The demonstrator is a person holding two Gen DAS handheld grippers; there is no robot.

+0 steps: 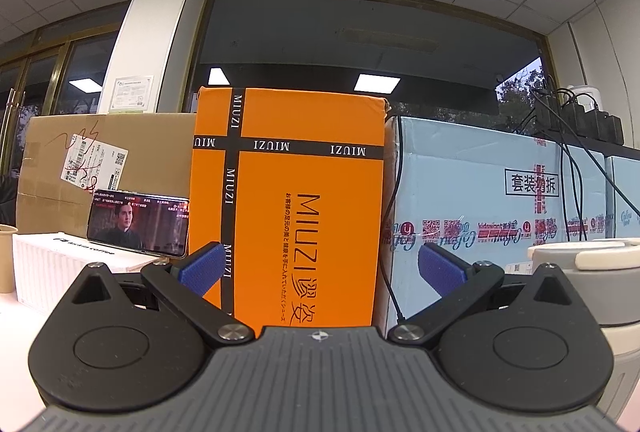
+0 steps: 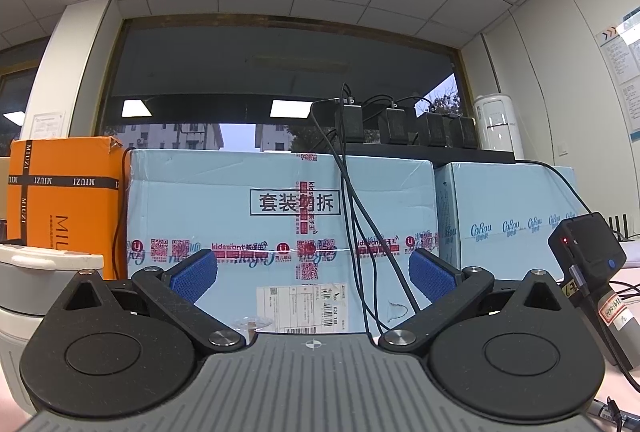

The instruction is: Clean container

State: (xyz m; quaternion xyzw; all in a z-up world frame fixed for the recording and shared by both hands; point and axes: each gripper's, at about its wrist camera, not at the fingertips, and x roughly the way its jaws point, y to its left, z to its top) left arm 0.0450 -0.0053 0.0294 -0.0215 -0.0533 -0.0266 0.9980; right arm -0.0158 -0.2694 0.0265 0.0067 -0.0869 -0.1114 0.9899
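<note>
Nearest in each wrist view is the gripper itself. The left gripper (image 1: 320, 266) has its blue pads spread wide with nothing between them, and the right gripper (image 2: 312, 272) stands the same way, released and empty. Both look level across the bench (image 2: 632, 272) rather than down at it.

Just beyond them, the container (image 1: 580, 272), a grey and off-white lidded vessel, stands at the right edge of the left wrist view and at the left edge of the right wrist view (image 2: 44, 272), so it appears to sit between the two grippers, near both but touched by neither. Its lid looks to be on. No cloth, sponge or brush shows in either view.

Further back, an orange box (image 1: 288, 200), a pale blue carton (image 2: 280, 216) and a brown carton (image 1: 108, 160) line the bench's far edge, with a phone (image 1: 138, 222) propped before the brown one.

By this, cleaning seems not yet begun: the whole task is left, starting with a grasp on the container.
</note>
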